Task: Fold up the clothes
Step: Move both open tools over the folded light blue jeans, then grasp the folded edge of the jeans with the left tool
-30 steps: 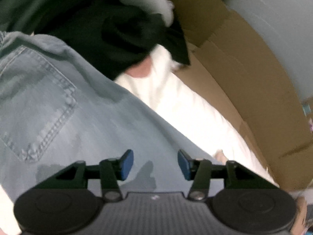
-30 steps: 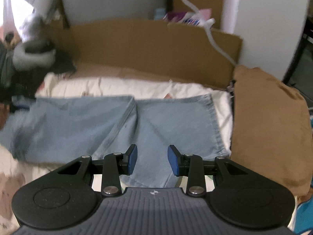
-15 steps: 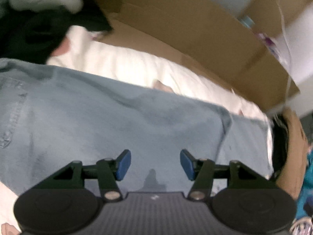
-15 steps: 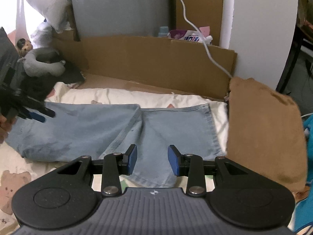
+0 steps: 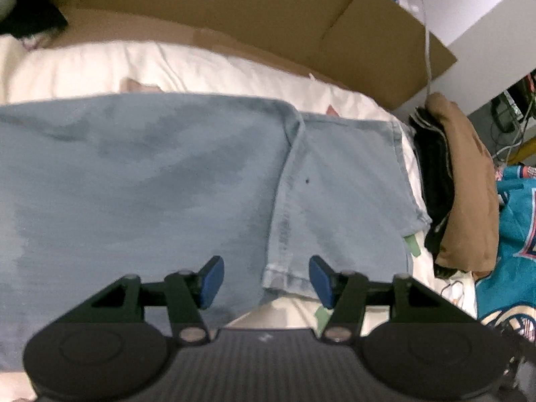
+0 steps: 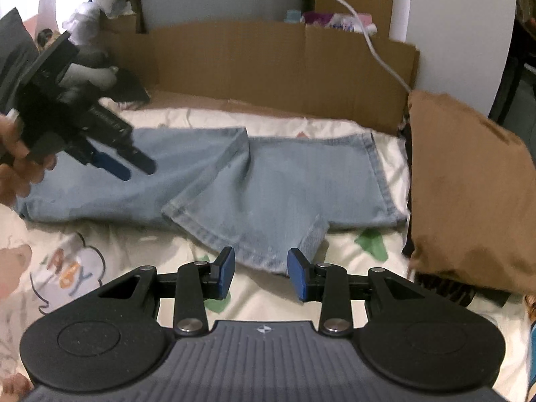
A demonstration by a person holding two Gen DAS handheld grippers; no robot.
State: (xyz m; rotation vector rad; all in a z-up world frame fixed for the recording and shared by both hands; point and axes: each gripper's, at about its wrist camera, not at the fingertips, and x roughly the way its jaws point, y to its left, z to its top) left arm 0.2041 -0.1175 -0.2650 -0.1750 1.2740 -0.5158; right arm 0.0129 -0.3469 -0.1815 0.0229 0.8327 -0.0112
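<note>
Right gripper (image 6: 260, 274) is pointing down at the bed with its blue pads partly apart and nothing between them, sitting right over the near hem of the light blue denim jeans (image 6: 268, 184). It's dropped lower than a second ago, so that hem now lies just past the fingertips. Left gripper (image 5: 265, 280) is also tilted steeply down with its jaws parted and nothing in them; in the right wrist view it shows at about 9 o'clock, held in a person's hand (image 6: 20, 167) above the left part of the jeans. A second ago it was up by the back pocket, and it has since swung across toward the folded-over leg hem. The jeans lie flat across the cream cartoon-print bedsheet (image 6: 100, 261), one leg crossed over the other. At 3 o'clock there's a brown folded garment (image 6: 469, 184), and a brown cardboard wall (image 6: 268, 67) runs along 12 o'clock.
</note>
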